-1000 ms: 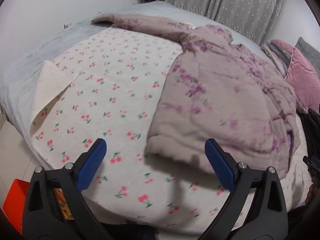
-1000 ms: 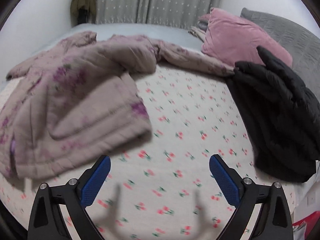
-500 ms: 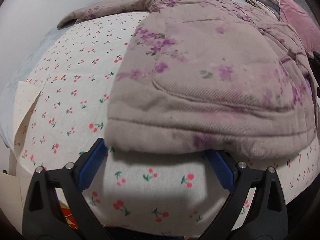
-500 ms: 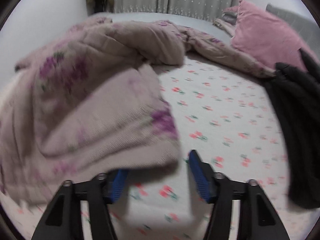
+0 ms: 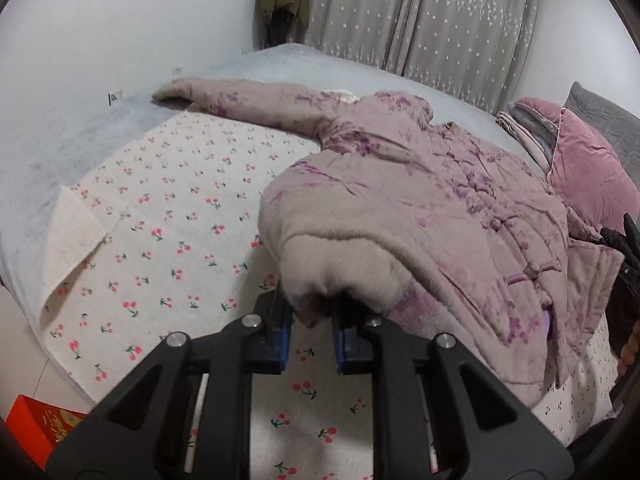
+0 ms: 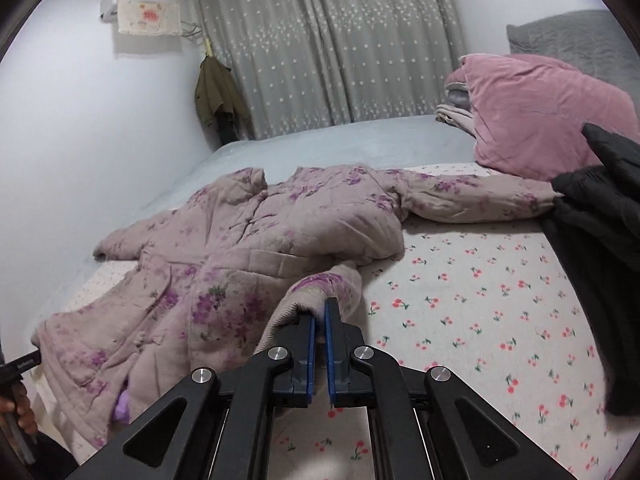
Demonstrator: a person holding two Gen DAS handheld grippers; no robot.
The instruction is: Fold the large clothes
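Mauve floral coat (image 5: pixel 420 208) (cherry-print sheet (image 5: pixel 168 216))

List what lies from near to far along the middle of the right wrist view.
right gripper shut on the hem of the floral padded coat → grey bedspread → starred grey curtain.

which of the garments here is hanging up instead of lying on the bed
The olive green jacket, hanging in the corner beside the curtain. The floral padded coat and the black jacket both lie on the bed.

Black jacket (image 6: pixel 600 248) beside bare cherry-print sheet (image 6: pixel 480 300)
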